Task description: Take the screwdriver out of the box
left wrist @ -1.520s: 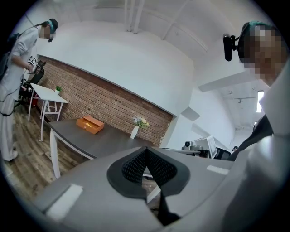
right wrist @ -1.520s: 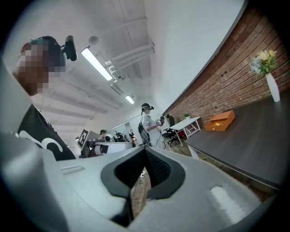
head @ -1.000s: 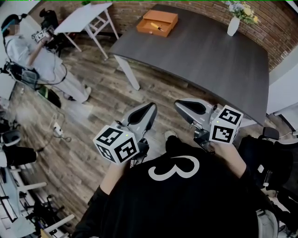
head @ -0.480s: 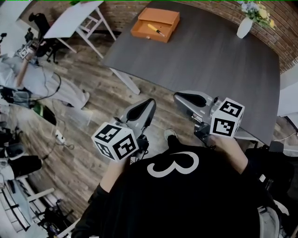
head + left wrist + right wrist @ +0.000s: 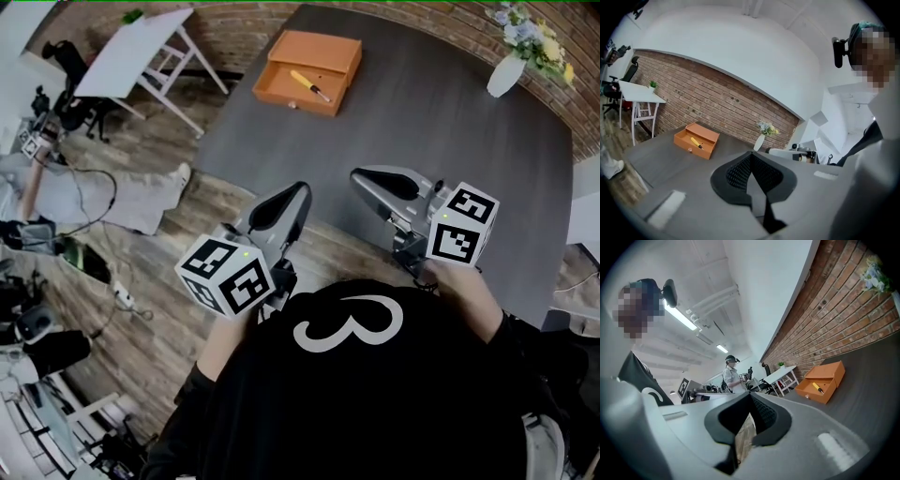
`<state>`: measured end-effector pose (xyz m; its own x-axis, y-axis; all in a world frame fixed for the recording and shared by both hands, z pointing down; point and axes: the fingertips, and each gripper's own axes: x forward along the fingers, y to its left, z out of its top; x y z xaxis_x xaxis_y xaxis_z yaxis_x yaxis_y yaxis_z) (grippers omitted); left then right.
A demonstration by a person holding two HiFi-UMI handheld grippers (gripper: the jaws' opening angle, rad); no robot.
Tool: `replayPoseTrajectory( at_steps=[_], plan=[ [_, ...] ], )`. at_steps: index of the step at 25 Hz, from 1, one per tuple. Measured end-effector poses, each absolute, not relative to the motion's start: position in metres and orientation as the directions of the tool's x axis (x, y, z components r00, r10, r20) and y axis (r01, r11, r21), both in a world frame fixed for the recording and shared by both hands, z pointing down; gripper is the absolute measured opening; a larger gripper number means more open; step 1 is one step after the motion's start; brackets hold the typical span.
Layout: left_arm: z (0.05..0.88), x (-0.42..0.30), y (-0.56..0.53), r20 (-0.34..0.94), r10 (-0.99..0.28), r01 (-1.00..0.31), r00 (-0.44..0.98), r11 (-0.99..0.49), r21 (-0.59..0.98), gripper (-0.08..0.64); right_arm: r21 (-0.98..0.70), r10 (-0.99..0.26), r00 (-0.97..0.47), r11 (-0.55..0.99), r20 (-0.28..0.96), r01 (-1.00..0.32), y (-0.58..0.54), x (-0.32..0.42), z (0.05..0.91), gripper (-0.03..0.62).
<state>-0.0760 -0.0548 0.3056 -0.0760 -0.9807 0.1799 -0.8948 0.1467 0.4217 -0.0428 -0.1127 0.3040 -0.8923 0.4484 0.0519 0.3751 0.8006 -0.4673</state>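
An open orange box (image 5: 310,60) sits at the far left end of the dark grey table (image 5: 422,122). A screwdriver (image 5: 308,85) with a yellow handle lies inside it. It also shows in the left gripper view as the screwdriver (image 5: 696,143) in the box (image 5: 707,136), and in the right gripper view as the screwdriver (image 5: 818,387) in the box (image 5: 830,373). My left gripper (image 5: 298,190) is shut and empty at the table's near edge, far short of the box. My right gripper (image 5: 361,178) is shut and empty beside it, over the tabletop.
A white vase with flowers (image 5: 511,66) stands at the table's far right, by the brick wall. A white folding table (image 5: 141,42) stands left of the box. Another person (image 5: 56,187) is on the wooden floor at the far left, among cables and gear.
Both grippers and the head view have advanced toward the table. The box and screwdriver now appear closer and larger. Both grippers have stayed shut.
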Motion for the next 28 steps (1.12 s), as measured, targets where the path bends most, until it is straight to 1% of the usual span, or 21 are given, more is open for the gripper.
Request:
replayPoseTrajectory(
  at_steps=[3,9,21,28],
  plan=[
    [0.312,-0.096,-0.062,0.185,-0.981,-0.892,-0.063,0.138,0.431,0.012,-0.467,0.432,-0.9,0.809,0.058,0.358,-0.121,-0.063,0.306,0.002],
    [0.314,-0.143,-0.087,0.201,-0.98,-0.899,0.014,0.075,0.432,0.012,-0.461,0.365,-0.928,0.838,0.072,0.294,-0.142,-0.108,0.309,0.002],
    [0.319,-0.26,-0.142,0.231,-0.948,-0.889,0.219,-0.095,0.449,0.012,-0.488,0.137,-0.985,0.87,0.101,0.071,-0.201,-0.208,0.314,0.002],
    [0.336,-0.315,-0.166,0.255,-0.923,-0.873,0.29,-0.145,0.467,0.012,-0.457,0.045,-0.983,0.888,0.18,-0.043,-0.233,-0.26,0.335,0.002]
  ],
)
